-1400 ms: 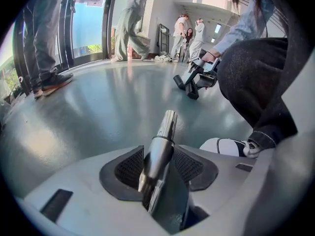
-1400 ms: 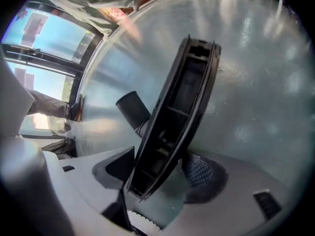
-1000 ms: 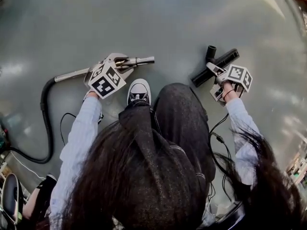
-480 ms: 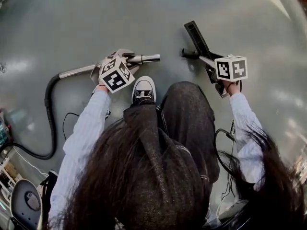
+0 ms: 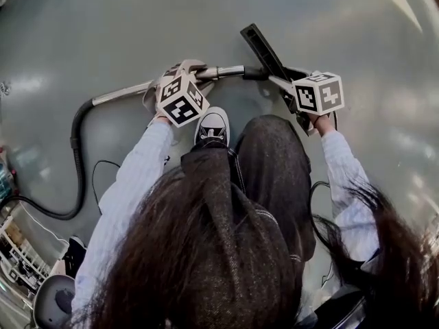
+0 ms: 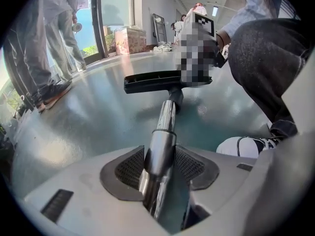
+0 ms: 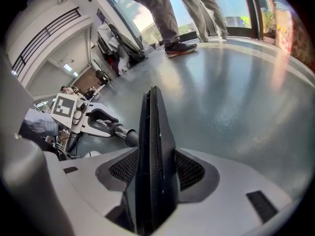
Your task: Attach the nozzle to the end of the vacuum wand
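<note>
Reading from the left of the frame, the black hose (image 5: 74, 149) is seen curving up to the chrome wand (image 5: 123, 93), which runs across the upper middle of the head view, just above the grey floor (image 5: 137, 19). The left tool (image 5: 186, 70) is clamped on the wand near its free end. Its jaws have just been easing wider, yet both pads are seen against the tube.

A second ago the nozzle (image 5: 263, 45) was well to the right, apart from the wand. It has since been swung leftward, and its round neck now meets the wand tip. Alignment is judged achieved; full seating cannot be confirmed.

The nozzle is a flat, black, slotted head, held edge-on. The right tool (image 5: 287, 88) is clamped on it, its jaws having just been closing.
</note>
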The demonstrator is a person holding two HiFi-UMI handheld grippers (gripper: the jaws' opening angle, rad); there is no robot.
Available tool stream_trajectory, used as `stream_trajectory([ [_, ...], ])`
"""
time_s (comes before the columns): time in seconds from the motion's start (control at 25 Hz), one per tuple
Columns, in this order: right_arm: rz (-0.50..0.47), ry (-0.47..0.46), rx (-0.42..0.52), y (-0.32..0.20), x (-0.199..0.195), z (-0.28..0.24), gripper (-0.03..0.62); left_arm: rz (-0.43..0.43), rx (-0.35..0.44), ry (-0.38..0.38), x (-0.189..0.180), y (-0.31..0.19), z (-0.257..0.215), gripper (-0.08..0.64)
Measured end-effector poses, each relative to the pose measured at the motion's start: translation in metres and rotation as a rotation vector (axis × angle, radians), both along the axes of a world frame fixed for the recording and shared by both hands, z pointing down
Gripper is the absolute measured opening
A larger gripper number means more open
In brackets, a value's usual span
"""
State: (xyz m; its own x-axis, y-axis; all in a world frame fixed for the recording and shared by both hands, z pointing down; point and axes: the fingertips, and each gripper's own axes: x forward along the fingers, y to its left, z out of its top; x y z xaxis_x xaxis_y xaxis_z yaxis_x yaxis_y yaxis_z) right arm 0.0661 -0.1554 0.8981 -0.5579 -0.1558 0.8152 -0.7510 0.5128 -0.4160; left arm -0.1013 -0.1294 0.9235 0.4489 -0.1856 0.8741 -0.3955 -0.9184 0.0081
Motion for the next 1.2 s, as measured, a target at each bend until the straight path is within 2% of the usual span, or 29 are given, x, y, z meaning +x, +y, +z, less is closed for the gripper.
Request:
stream_trajectory([
  [0.16, -0.003, -0.022, 0.005, -0.003, 0.001, -0.007, 0.236, 0.026, -0.023, 0.006, 0.005, 0.003, -0.002, 0.187],
  [0.4, -0.132, 0.019, 0.093, -0.023, -0.016, -0.026, 0.235, 0.055, -0.044, 0.013, 0.0, -0.003, -0.009, 0.187],
  [0.6, -0.191, 0.035, 0.102, -0.027, -0.022, -0.029, 0.235, 0.021, -0.032, 0.03, 0.001, -0.003, -0.01, 0.187],
  [0.68, -0.174, 0.017, 0.079, -0.027, -0.022, -0.029, 0.235, -0.004, -0.019, 0.04, 0.003, -0.004, -0.01, 0.19],
  [0.84, -0.051, -0.076, -0.046, -0.023, -0.025, -0.033, 0.232, -0.031, -0.017, 0.049, 0.006, -0.006, -0.011, 0.194],
  [1.04, -0.1, -0.068, -0.021, -0.025, -0.025, -0.035, 0.232, -0.03, -0.026, 0.061, 0.012, -0.006, -0.011, 0.194],
  [1.2, -0.025, -0.17, -0.067, -0.031, -0.027, -0.045, 0.222, -0.047, -0.021, 0.059, 0.018, -0.009, -0.014, 0.195],
])
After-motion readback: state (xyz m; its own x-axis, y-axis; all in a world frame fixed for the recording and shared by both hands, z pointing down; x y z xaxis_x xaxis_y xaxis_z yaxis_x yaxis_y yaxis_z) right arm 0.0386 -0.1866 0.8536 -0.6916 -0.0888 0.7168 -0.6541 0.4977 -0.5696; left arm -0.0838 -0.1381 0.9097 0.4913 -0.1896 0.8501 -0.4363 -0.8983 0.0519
